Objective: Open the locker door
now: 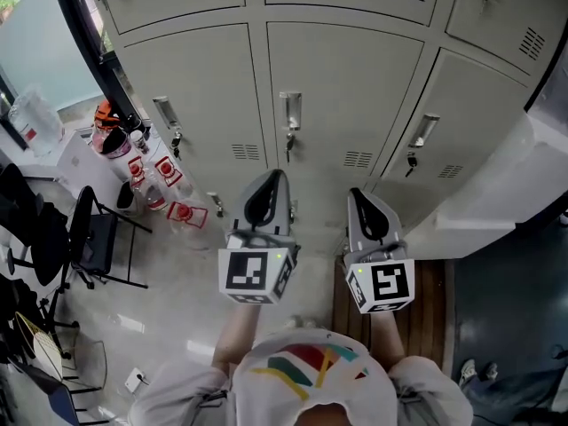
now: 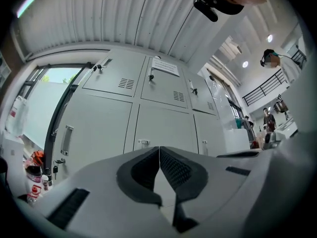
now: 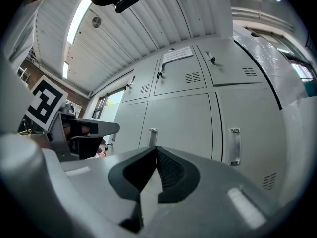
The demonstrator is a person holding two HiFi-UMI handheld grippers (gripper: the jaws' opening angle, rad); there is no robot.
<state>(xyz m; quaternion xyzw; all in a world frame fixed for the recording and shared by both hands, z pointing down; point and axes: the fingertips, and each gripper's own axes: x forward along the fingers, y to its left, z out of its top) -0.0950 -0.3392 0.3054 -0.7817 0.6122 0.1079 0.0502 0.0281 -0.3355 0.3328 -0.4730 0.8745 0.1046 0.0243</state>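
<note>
Facing locker door (image 1: 342, 87): shut, the middle of the three grey doors in its row ahead of you. I judge it the likeliest target, though nothing shows which door you mean.
Handle (image 1: 290, 111): upright on that door's left edge, with a key (image 1: 288, 140) hanging in the lock just below it.
Risk, jaws: both pairs are clenched with nothing between them. If you arrive like that you will only nudge the handle, so part them before contact.
Risk, key: it hangs so close under the handle that a low approach could snag or bend it.
Risk, lock: the pictures do not tell whether it is locked. If it is, a pull may drag the pads off the slim handle.
Risk, wrong door: the neighbour doors (image 1: 195, 96) carry like handles, so a sideways drift puts you on one of them.
Left hand-held gripper (image 1: 277, 177): clenched and empty, pointing at the lockers. In the head view it sits below the handle, roughly in line with it and apart from it.
Right hand-held gripper (image 1: 356, 193): clenched and empty, beside the left hand-held gripper, aimed at the bare face of the same door and farther from the handle.
Swing: I judge the hinges lie opposite the handle, so the door would sweep toward your right hand-held gripper. Keep that one back.
Bottles (image 1: 169, 189): on the floor at the left lockers' foot, well apart from the middle door.
</note>
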